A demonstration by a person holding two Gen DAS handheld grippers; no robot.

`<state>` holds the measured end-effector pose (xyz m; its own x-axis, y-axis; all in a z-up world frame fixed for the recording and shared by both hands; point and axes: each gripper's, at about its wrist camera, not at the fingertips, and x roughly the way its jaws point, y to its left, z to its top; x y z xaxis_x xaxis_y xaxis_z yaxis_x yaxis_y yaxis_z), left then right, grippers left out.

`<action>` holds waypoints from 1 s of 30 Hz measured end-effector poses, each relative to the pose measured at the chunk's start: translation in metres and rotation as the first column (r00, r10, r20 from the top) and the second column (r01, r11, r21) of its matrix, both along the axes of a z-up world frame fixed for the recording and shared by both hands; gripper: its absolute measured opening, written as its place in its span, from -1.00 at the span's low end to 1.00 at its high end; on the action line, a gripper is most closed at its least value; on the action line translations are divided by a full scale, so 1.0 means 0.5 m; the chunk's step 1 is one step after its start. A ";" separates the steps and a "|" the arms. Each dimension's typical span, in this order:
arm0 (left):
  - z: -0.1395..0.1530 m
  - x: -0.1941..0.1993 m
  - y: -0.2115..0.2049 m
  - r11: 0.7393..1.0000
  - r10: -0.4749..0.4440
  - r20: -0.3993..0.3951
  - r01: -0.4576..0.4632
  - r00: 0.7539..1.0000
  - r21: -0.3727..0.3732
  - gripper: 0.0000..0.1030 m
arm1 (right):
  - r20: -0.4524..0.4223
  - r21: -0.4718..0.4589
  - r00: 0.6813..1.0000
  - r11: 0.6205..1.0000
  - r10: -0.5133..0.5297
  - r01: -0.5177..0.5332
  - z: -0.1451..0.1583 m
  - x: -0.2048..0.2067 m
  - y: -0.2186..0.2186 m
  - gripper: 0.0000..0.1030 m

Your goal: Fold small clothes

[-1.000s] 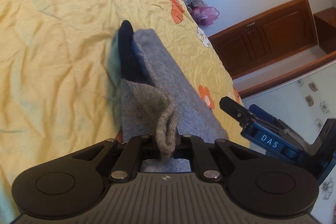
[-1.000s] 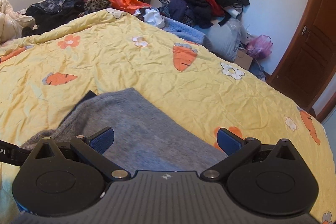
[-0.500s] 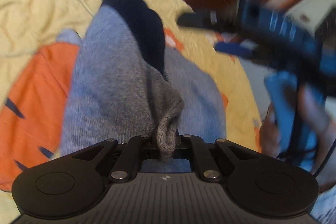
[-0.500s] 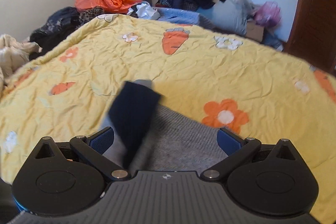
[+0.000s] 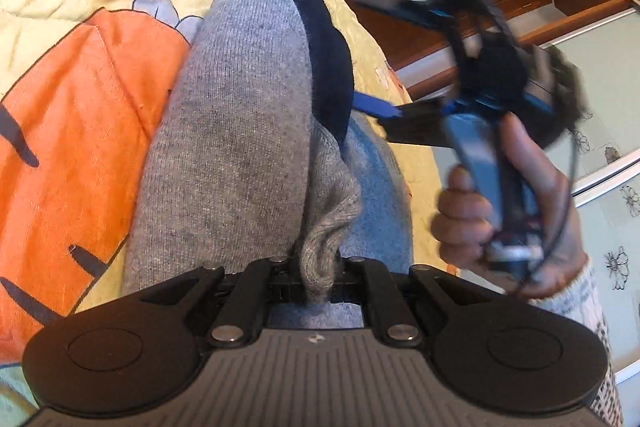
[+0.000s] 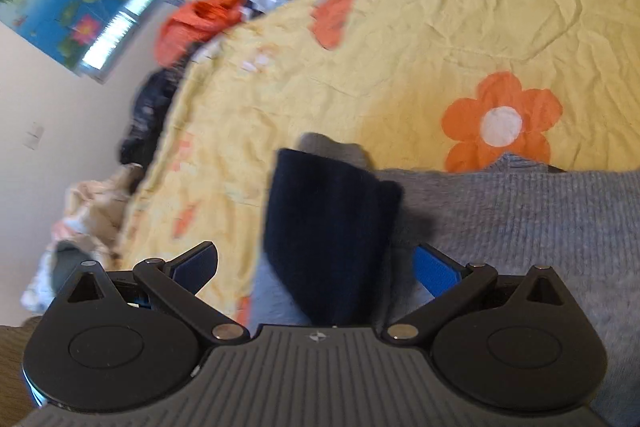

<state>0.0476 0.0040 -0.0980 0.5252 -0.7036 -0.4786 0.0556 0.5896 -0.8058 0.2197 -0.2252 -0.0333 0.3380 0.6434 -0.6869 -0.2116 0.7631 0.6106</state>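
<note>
Your left gripper (image 5: 318,267) pinches the grey sweater (image 5: 232,131) above the yellow quilt (image 6: 420,39), while your right gripper (image 6: 316,267) gapes around its navy cuff (image 6: 328,227).

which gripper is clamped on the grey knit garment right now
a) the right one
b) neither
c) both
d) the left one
d: in the left wrist view the left gripper is shut on a bunched fold of the grey knit garment, while in the right wrist view the right gripper has its blue fingers spread wide around the navy cuff.
</note>
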 end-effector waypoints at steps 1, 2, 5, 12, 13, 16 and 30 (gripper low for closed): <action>-0.001 -0.002 0.002 1.000 -0.001 0.001 0.001 1.000 -0.002 -0.85 | -0.013 0.037 1.000 0.999 0.028 -0.027 -0.012 0.006 0.006 0.94; -0.003 -0.003 0.003 1.000 -0.003 0.003 0.003 1.000 -0.004 -0.85 | -0.018 0.068 0.999 0.997 0.049 -0.047 -0.020 0.006 0.013 0.87; -0.004 -0.009 0.005 1.000 -0.010 0.019 0.009 1.000 0.004 -0.85 | -0.024 0.117 0.998 0.992 0.060 -0.057 -0.043 0.002 0.032 -0.49; 0.046 -0.028 -0.017 0.999 -0.031 0.072 0.031 0.997 0.008 -0.85 | 0.070 0.133 0.997 0.990 0.030 -0.040 0.024 -0.038 0.009 -0.56; 0.059 -0.033 -0.023 0.999 -0.036 0.084 0.036 0.996 0.008 -0.85 | 0.087 0.131 0.996 0.991 0.029 -0.040 0.041 -0.041 0.001 -0.57; 0.096 -0.047 -0.050 0.998 -0.058 0.121 0.057 0.991 0.014 -0.85 | 0.139 0.111 0.990 0.993 0.020 -0.035 0.093 -0.060 -0.029 -0.57; 0.076 -0.037 -0.229 0.973 -0.221 0.057 0.216 0.974 0.085 -0.85 | 0.161 -0.001 0.980 0.993 -0.119 0.121 0.060 -0.112 -0.259 -0.57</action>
